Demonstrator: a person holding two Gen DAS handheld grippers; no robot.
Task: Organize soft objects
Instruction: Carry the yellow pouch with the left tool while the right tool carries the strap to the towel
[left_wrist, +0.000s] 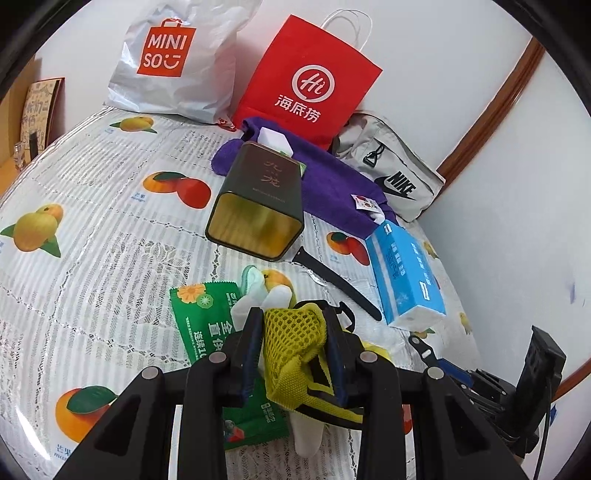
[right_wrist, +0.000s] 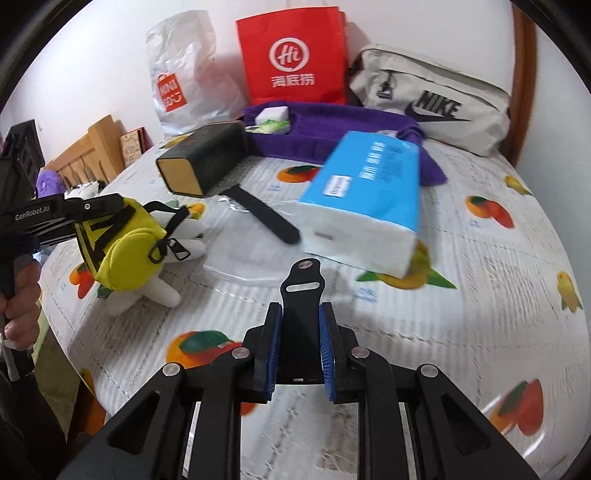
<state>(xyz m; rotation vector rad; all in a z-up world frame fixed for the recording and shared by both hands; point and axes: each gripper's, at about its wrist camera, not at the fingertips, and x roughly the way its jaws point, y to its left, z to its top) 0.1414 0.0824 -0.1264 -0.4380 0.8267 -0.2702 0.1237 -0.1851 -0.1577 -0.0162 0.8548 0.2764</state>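
Observation:
My left gripper (left_wrist: 293, 317) is shut on a yellow plush toy (left_wrist: 295, 347) with a mesh top and white limbs, held just above the table; the toy also shows in the right wrist view (right_wrist: 129, 243), with the left gripper (right_wrist: 92, 214) at its left. My right gripper (right_wrist: 301, 314) is shut on a black watch strap piece (right_wrist: 301, 291), held over the tablecloth. A second black strap (right_wrist: 266, 214) lies on the table, and shows in the left wrist view (left_wrist: 336, 280). A purple towel (left_wrist: 332, 177) lies at the back.
A dark tin box (left_wrist: 258, 203) lies on its side. A blue tissue pack (left_wrist: 406, 273), a green snack packet (left_wrist: 207, 325), a red paper bag (left_wrist: 306, 81), a white MINISO bag (left_wrist: 173, 62) and a grey Nike bag (left_wrist: 399, 166) surround it. A wall is at right.

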